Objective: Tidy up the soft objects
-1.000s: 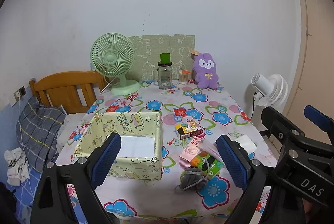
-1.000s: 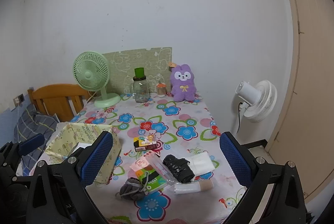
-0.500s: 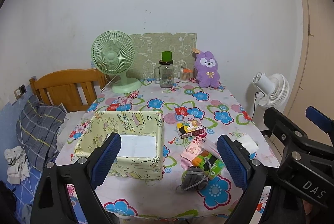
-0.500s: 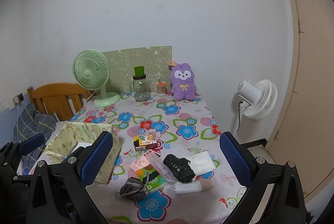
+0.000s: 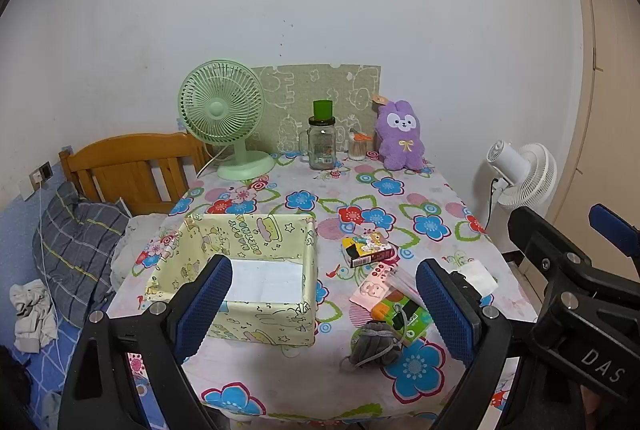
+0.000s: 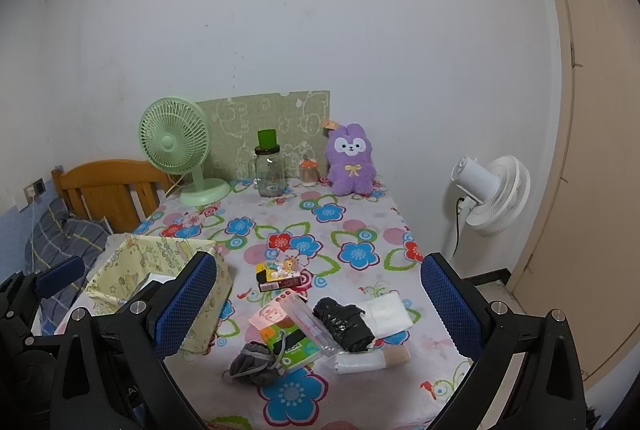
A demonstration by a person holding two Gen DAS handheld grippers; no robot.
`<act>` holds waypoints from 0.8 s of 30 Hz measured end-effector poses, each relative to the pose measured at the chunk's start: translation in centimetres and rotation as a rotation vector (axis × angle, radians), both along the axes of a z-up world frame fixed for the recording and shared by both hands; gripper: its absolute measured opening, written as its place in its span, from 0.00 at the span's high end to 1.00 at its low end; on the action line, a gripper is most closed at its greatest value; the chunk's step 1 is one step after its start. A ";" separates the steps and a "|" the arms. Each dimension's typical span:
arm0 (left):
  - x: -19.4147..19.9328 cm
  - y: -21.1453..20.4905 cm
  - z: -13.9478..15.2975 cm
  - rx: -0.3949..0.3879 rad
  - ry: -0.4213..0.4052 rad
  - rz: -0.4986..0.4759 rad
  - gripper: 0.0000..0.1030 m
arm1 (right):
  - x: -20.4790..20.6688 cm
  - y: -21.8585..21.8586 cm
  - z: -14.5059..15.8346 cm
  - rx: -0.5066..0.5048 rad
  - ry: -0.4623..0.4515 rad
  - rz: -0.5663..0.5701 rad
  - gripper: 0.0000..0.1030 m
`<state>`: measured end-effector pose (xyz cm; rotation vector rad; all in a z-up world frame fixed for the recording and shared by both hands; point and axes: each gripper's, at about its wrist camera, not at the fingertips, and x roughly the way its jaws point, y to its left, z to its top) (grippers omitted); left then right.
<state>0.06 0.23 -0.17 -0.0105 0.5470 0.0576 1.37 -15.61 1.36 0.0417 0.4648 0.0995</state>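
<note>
No change over the last second: left gripper and right gripper remain spread, empty. The grey pouch, apparently soft, lies near-right of the fabric box. Sorting not begun.

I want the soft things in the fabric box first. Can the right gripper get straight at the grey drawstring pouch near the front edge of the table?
Probably yes. The right gripper is open and empty, and the grey drawstring pouch lies uncovered ahead of it, at the near end of the clutter. Its cord lies over the green tissue pack.
</note>
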 end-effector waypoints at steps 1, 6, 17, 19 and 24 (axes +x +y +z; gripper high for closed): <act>0.0 0.0 0.0 0.000 0.000 0.000 0.08 | -0.1 0.0 0.0 -0.001 -0.002 0.000 0.00; 0.1 0.1 0.0 -0.002 0.001 0.001 0.08 | -0.3 0.2 0.1 -0.002 -0.004 0.002 0.00; 0.0 0.4 -0.1 -0.002 0.001 0.006 0.08 | -0.4 0.3 0.1 -0.003 -0.004 0.002 0.00; -0.1 0.4 -0.1 -0.002 -0.001 0.006 0.08 | -0.4 0.3 0.1 -0.005 -0.005 0.002 0.00; -0.1 0.4 -0.1 -0.007 0.001 0.003 0.08 | -0.4 0.2 0.1 -0.004 -0.005 0.002 0.00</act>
